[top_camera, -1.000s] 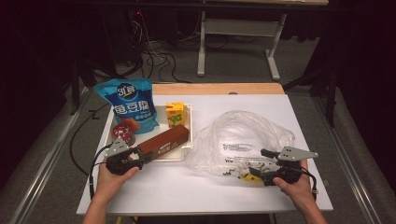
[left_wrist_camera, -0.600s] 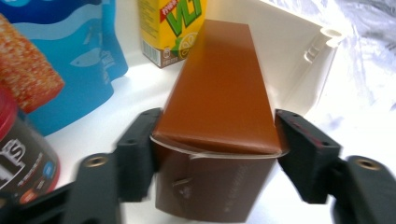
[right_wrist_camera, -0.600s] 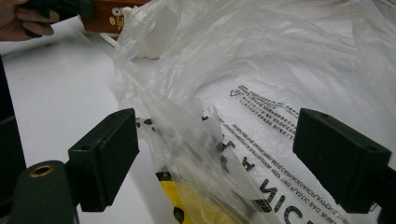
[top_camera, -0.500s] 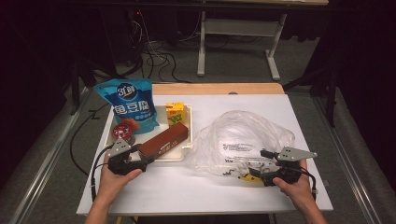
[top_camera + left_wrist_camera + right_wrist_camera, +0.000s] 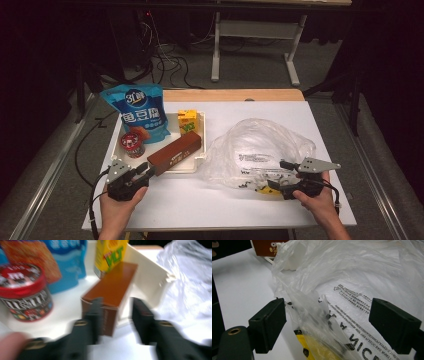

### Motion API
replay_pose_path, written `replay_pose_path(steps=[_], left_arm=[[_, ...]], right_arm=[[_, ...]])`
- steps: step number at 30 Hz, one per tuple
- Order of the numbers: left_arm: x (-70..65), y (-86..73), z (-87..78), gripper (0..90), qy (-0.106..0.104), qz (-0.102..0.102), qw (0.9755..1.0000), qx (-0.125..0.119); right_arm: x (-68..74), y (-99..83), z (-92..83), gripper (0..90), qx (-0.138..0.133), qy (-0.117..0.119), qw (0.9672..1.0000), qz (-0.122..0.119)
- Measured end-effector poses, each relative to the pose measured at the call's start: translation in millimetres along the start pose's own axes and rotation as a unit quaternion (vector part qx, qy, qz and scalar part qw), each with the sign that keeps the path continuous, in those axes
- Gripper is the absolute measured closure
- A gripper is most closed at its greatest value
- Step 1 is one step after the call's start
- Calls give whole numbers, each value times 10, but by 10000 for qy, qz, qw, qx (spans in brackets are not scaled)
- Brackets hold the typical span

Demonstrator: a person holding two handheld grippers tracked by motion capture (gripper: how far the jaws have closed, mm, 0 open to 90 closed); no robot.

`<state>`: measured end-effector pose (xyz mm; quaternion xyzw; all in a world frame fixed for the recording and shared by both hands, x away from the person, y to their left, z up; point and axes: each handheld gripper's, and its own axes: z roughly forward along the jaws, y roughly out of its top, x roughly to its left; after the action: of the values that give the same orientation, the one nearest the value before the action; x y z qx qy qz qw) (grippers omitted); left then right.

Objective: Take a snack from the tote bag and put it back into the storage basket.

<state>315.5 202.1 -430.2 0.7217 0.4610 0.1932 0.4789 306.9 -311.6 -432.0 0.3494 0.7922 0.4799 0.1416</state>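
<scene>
My left gripper (image 5: 141, 172) has shifted toward the brown box (image 5: 174, 152), lower left, jaws closing around its end, not yet gripping. Right gripper (image 5: 283, 175) gapes around the plastic bag (image 5: 260, 145); bagging remains.

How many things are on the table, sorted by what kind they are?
Bags: 2, the blue snack bag and the clear plastic bag
Boxes: 2, the brown box and the yellow drink carton
Tubs: 1, the red candy tub
Trays: 1, the white tray
Total: 6
</scene>
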Motion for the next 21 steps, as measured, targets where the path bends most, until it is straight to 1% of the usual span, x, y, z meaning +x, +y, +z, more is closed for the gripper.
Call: replay_pose_path(steps=[1, 2, 3, 4, 7, 9, 10, 12, 14, 16, 19, 21], left_arm=[[-6, -14, 15, 756, -108, 8, 9999, 85], [-8, -19, 22, 833, -217, 5, 9997, 106], [-16, -20, 35, 854, -213, 32, 9996, 159], [-23, -18, 51, 895, -124, 50, 9997, 218], [10, -35, 110, 900, 33, -63, 9992, 406], [55, -54, 148, 900, 100, -153, 9987, 472], [76, -56, 164, 900, 146, -220, 9985, 478], [131, -51, 190, 900, 217, -472, 9977, 438], [189, -46, 242, 900, 360, -641, 9964, 428], [252, -44, 308, 900, 402, -817, 9948, 454], [308, -28, 379, 900, 504, -941, 9931, 477], [344, -11, 422, 900, 514, -1013, 9925, 443]], right_arm=[[1, 0, 4, 145, 13, 1, 10000, -8], [5, -1, 10, 145, 11, 6, 10000, -17], [7, -1, 13, 145, 12, 16, 10000, -21], [11, -1, 16, 145, 21, 15, 10000, -27], [14, -2, 26, 145, 49, 25, 10000, -47], [15, -6, 38, 145, 67, 31, 10000, -42], [17, -7, 44, 145, 71, 34, 10000, -31], [23, -8, 58, 146, 85, 37, 10000, -27], [29, -7, 71, 146, 106, 41, 9999, -48], [37, -3, 74, 146, 116, 45, 9999, -59], [41, 0, 72, 146, 107, 43, 9999, -58], [35, -4, 73, 146, 99, 41, 9999, -49]])
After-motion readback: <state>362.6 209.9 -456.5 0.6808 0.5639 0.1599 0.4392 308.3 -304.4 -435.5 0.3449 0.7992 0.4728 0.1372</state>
